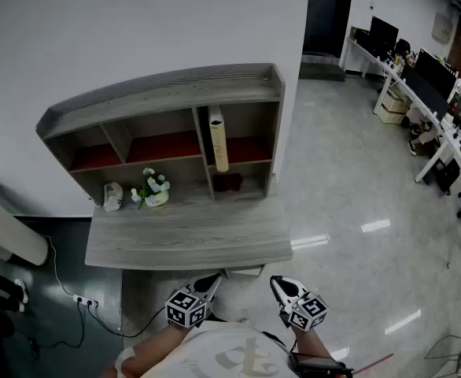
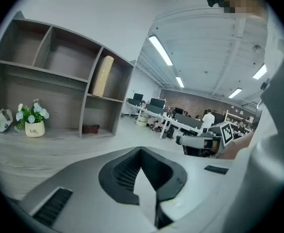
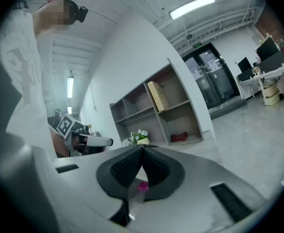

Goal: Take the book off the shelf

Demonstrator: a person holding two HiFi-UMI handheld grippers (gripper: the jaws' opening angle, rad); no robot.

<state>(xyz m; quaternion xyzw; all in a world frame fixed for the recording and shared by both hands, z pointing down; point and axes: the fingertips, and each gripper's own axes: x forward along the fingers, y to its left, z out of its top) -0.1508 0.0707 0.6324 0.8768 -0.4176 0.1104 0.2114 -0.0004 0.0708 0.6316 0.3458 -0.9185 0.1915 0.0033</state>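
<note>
The book stood upright in the upper right compartment of the shelf, centre frame, untouched. Reach not yet started, I'd say: left gripper and right gripper hung at bottom centre, jaws together, empty. Next call: open up, reach across the grey ledge. Glossy floor, office desks upper right.

The dark object below the book is unidentifiable.
</note>
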